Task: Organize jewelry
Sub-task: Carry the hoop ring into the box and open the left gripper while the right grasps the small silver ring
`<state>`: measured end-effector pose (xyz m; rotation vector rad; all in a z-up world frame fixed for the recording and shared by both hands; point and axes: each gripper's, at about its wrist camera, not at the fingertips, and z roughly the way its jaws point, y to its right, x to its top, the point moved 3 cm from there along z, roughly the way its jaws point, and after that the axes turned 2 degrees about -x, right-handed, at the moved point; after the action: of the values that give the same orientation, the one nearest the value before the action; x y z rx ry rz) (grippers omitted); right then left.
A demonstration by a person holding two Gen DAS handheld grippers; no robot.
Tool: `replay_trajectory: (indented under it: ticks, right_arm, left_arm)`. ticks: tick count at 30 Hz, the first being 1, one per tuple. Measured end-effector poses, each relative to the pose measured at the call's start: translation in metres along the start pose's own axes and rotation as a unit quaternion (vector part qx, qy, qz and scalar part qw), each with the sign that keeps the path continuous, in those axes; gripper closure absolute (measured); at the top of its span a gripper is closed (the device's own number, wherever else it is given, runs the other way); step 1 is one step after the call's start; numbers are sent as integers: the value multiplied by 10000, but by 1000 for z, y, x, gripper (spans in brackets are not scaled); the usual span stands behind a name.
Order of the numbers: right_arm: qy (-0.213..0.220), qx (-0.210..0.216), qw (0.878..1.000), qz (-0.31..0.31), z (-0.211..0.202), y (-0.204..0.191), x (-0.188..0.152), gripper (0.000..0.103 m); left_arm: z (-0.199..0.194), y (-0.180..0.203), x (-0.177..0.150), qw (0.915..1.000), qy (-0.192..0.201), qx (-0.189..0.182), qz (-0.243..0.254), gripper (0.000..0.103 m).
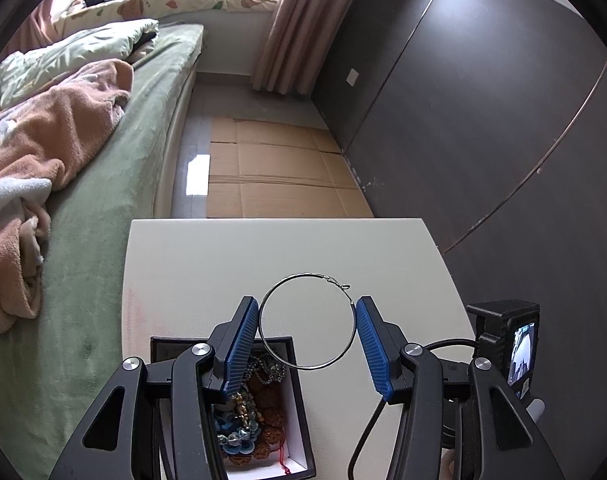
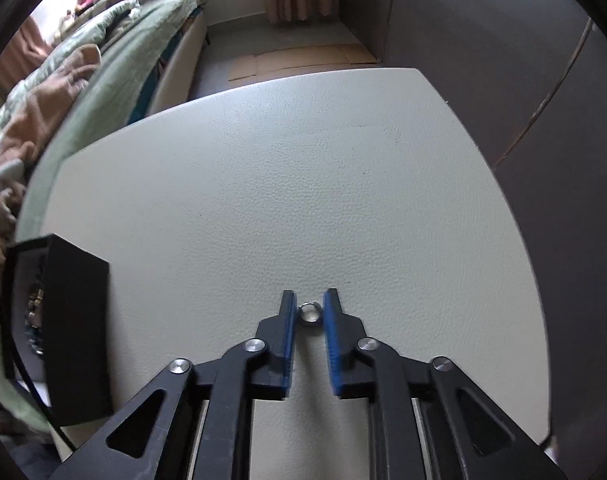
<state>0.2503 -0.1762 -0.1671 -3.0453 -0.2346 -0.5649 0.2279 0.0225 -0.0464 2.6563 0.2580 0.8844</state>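
In the left wrist view my left gripper (image 1: 307,312) holds a large thin silver hoop earring (image 1: 345,336) across its width, its blue pads (image 1: 239,344) pressing the hoop's two sides, above the white table (image 1: 223,264). Below it stands a black jewelry box (image 1: 299,412) with a white inside, holding beads, chains and blue pieces. In the right wrist view my right gripper (image 2: 310,312) is low over the table (image 2: 303,160), its blue pads (image 2: 288,328) closed on a small silver ring (image 2: 310,313). The black box (image 2: 75,320) stands at the left.
A bed with a green sheet (image 1: 103,200) and pink blanket (image 1: 43,140) runs along the table's left. Cardboard (image 1: 279,168) lies on the floor beyond the table. A dark wardrobe (image 1: 483,100) stands at the right. The other gripper's camera (image 1: 511,340) shows at the right.
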Motion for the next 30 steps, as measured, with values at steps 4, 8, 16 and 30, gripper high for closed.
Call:
replay_trajectory:
  ticks: [4,8,16,30]
  right_arm:
    - [-107,548,9978,353,-5,9,-1,89]
    - [66,660,9969,414,-18,14,-3,89]
    - [401,882,9941,483,-42,6,-7,89]
    - [499,1064,9921,427,-59,-7,-21,89]
  left_arm:
    - [-3,-6,0,10000,-17,49,-24,51]
    - [-7,-12,-2,9999,-55,107,-33,51]
    - [-7,-22,-14,9992,-313,260,-14,51]
    - [-3,-37,-35,9959,-810,235,-328,50]
